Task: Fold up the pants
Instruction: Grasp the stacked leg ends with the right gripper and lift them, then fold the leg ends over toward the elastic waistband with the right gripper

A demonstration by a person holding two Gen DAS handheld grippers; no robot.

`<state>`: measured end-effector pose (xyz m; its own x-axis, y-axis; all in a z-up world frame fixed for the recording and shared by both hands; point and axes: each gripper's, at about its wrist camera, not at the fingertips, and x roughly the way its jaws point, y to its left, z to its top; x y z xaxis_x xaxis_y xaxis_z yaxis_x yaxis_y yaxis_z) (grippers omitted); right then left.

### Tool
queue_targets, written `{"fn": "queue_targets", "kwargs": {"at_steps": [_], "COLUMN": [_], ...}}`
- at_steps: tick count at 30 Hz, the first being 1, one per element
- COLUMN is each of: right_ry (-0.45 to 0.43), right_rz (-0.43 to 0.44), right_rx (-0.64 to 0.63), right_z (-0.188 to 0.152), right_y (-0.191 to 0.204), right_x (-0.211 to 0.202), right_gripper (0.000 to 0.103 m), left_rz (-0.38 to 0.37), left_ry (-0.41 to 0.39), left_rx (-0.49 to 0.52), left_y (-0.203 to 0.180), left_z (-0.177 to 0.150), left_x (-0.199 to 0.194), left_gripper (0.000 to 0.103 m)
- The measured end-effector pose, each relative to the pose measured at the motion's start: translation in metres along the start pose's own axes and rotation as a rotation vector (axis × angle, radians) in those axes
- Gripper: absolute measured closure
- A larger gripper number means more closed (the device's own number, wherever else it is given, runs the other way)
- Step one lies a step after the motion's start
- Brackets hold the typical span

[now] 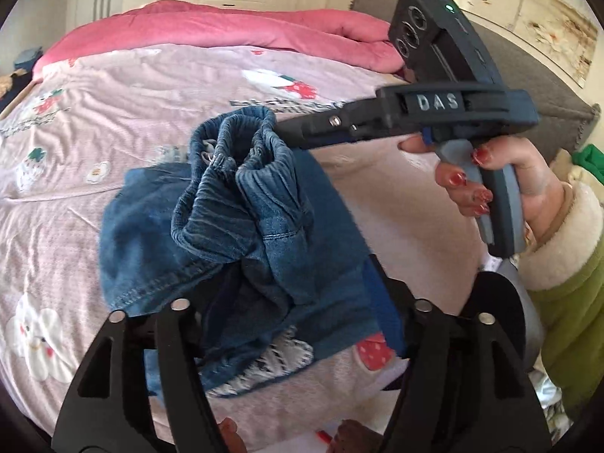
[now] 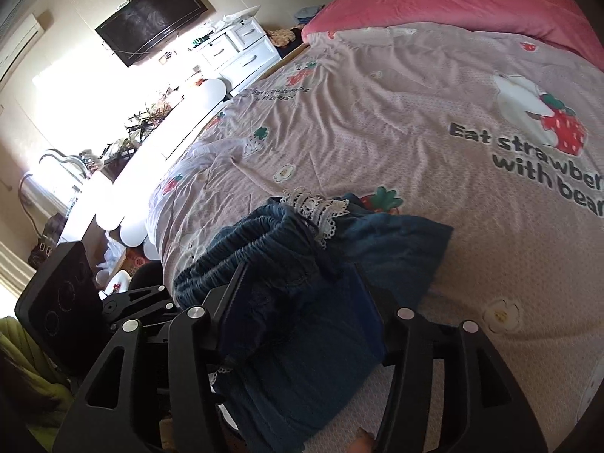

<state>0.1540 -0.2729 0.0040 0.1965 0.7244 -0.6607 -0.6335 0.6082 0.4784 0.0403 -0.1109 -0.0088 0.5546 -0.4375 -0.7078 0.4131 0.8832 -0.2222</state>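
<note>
The bed (image 1: 113, 87) carries the pants (image 1: 241, 226) at its near edge, toward six o'clock. Each hand-held gripper, left (image 1: 298, 302) and right (image 1: 281, 128), is clamped on the raised waistband. Best to keep both corners level while laying them over.

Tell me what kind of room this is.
A home bedroom, most likely: a bed with a strawberry-print cover and pink quilt, a wall-mounted TV, and white drawers.

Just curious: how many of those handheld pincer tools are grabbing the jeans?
2: right gripper pinches the jeans waistband at its far edge; left gripper clamps the near side.
</note>
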Motion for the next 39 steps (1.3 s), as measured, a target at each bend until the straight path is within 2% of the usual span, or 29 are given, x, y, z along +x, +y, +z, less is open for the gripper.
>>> {"fn": "queue_targets", "kwargs": {"at_steps": [4,8,12,14,15,17,18,20,22,26,31,33,34,35,37,39], "right_ry": [-0.016,-0.037,-0.040,-0.027,-0.021,0.002,0.010,0.015,0.022,0.044,0.074,0.104,0.134,0.158,0.197,0.214], "right_rz": [-0.050,-0.086,-0.118,-0.140,-0.150,-0.169,-0.167,-0.147,-0.124,-0.159,-0.206,-0.267,-0.329,-0.360,-0.376,-0.347], "right_rx": [0.022,0.012,-0.053,-0.109,-0.128,-0.163,-0.176,-0.212,-0.252,-0.329,-0.419,-0.450,-0.464,-0.473,-0.484,-0.477], "right_z": [-0.004,-0.003,0.006,0.012,0.014,0.016,0.016,0.010,-0.001,-0.030,-0.052,-0.055,-0.058,-0.059,-0.065,-0.073], "right_y": [-0.004,0.004,0.026,0.042,0.047,0.058,0.063,0.076,0.088,0.104,0.119,0.122,0.122,0.120,0.115,0.110], "right_x": [-0.013,-0.023,-0.024,-0.016,-0.012,-0.002,0.001,0.002,-0.001,-0.008,-0.003,0.009,0.017,0.022,0.028,0.026], "right_gripper": [0.042,0.037,0.036,0.036,0.036,0.037,0.038,0.056,0.057,0.057,0.056,0.057,0.058,0.073,0.092,0.094], "left_rz": [-0.067,-0.189,-0.203,-0.142,-0.072,0.027,0.045,0.084,0.112,0.162,0.075,0.066,0.058,0.047,0.041,0.053], "left_ry": [0.006,0.007,-0.042,-0.090,-0.103,-0.097,-0.091,-0.075,-0.073,-0.043,0.030,0.065,0.078,0.095,0.123,0.146], "left_rx": [0.038,0.032,0.002,0.000,0.000,-0.027,-0.041,-0.061,-0.070,-0.109,-0.111,-0.114,-0.113,-0.109,-0.119,-0.116], "left_y": [-0.012,-0.018,-0.002,0.011,0.019,0.035,0.041,0.055,0.067,0.100,0.110,0.110,0.109,0.108,0.105,0.105], "left_z": [-0.007,-0.016,-0.019,-0.017,-0.016,-0.015,-0.015,-0.015,-0.011,0.009,0.041,0.050,0.053,0.056,0.057,0.057], "left_x": [0.000,-0.010,-0.038,-0.056,-0.063,-0.068,-0.068,-0.067,-0.064,-0.051,-0.021,-0.004,0.003,0.011,0.024,0.036], "left_gripper": [0.033,0.030,0.029,0.029,0.028,0.028,0.028,0.028,0.028,0.029,0.030,0.033,0.034,0.036,0.038,0.038]}}
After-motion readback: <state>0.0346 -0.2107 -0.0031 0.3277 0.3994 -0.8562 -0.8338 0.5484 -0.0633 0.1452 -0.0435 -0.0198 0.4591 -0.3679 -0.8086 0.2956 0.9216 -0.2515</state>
